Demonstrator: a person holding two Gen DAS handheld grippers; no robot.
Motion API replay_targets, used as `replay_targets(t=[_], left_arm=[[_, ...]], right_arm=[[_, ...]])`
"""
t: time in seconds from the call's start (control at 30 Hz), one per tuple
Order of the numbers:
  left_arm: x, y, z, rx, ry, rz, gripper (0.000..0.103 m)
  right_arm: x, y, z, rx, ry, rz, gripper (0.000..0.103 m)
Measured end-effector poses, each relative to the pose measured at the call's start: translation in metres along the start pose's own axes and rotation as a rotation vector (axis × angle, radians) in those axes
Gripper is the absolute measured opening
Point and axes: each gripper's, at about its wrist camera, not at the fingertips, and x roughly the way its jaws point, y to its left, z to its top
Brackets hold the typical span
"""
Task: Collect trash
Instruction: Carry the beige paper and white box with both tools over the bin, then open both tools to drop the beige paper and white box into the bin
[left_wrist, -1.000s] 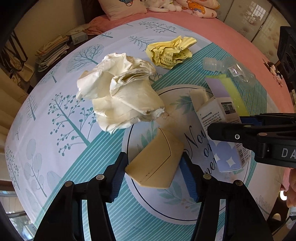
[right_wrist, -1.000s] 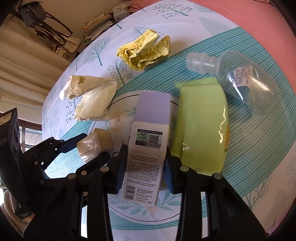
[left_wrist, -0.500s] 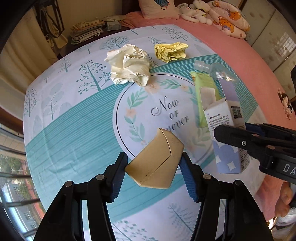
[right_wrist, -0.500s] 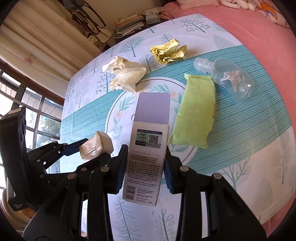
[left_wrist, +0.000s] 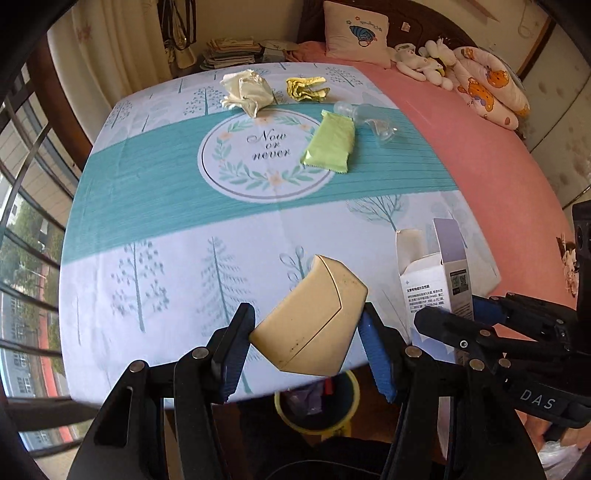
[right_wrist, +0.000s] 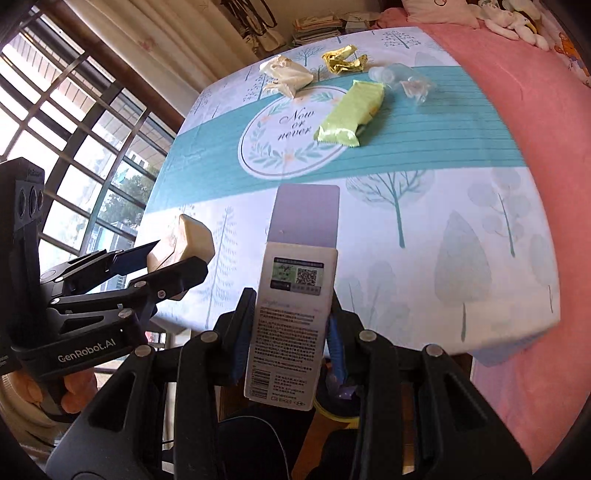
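My left gripper (left_wrist: 306, 332) is shut on a crushed tan carton (left_wrist: 314, 321) and holds it past the bed's near edge, above a yellow-rimmed bin (left_wrist: 317, 406). My right gripper (right_wrist: 291, 325) is shut on a white and purple box (right_wrist: 291, 314), also held near that edge; the box also shows in the left wrist view (left_wrist: 436, 280). On the patterned cloth (left_wrist: 166, 184) far ahead lie a cream crumpled paper (left_wrist: 245, 94), a yellow crumpled paper (left_wrist: 306, 88), a green packet (left_wrist: 330, 142) and a clear plastic bottle (left_wrist: 373, 120).
The bin sits on the floor below the bed edge and holds some trash. Pillows and soft toys (left_wrist: 480, 88) lie at the far right of the pink bed. A window with bars (right_wrist: 74, 129) is to the left. Books (left_wrist: 229, 51) are stacked behind the bed.
Both grippers have pulled back and up from the cloth with the carton and the box. The other trash now lies far ahead and the bin has come into view below.
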Motion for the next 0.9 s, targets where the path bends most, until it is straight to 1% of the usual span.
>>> replay_targets(t=[0.1, 0.23, 0.33, 0.43, 0.53, 0.63, 0.77, 0.9], left_arm=[[-0.001, -0.021, -0.042, -0.010, 0.018, 0.005, 0.057], [0.002, -0.039, -0.088, -0.016, 0.053, 0.008, 0.057], [0.012, -0.048, -0.120, -0.020, 0.095, 0.010, 0.057], [0.032, -0.049, -0.145, -0.021, 0.138, 0.024, 0.057], [0.058, -0.046, -0.170, -0.028, 0.182, 0.022, 0.057], [0.086, -0.046, -0.193, -0.020, 0.192, 0.021, 0.057], [0.138, -0.045, -0.224, -0.012, 0.206, 0.008, 0.057], [0.191, -0.038, -0.252, -0.026, 0.220, -0.015, 0.058]], right_arm=[[-0.011, -0.013, -0.034, -0.006, 0.026, 0.011, 0.032], [-0.015, -0.024, -0.079, -0.010, 0.075, 0.013, 0.032], [-0.008, -0.030, -0.110, -0.009, 0.110, 0.004, 0.032], [0.006, -0.036, -0.142, -0.006, 0.141, -0.014, 0.033], [0.029, -0.050, -0.173, 0.008, 0.176, -0.043, 0.033], [0.059, -0.067, -0.203, 0.032, 0.208, -0.069, 0.033], [0.107, -0.092, -0.239, 0.056, 0.233, -0.094, 0.033], [0.159, -0.121, -0.273, 0.067, 0.251, -0.119, 0.033]])
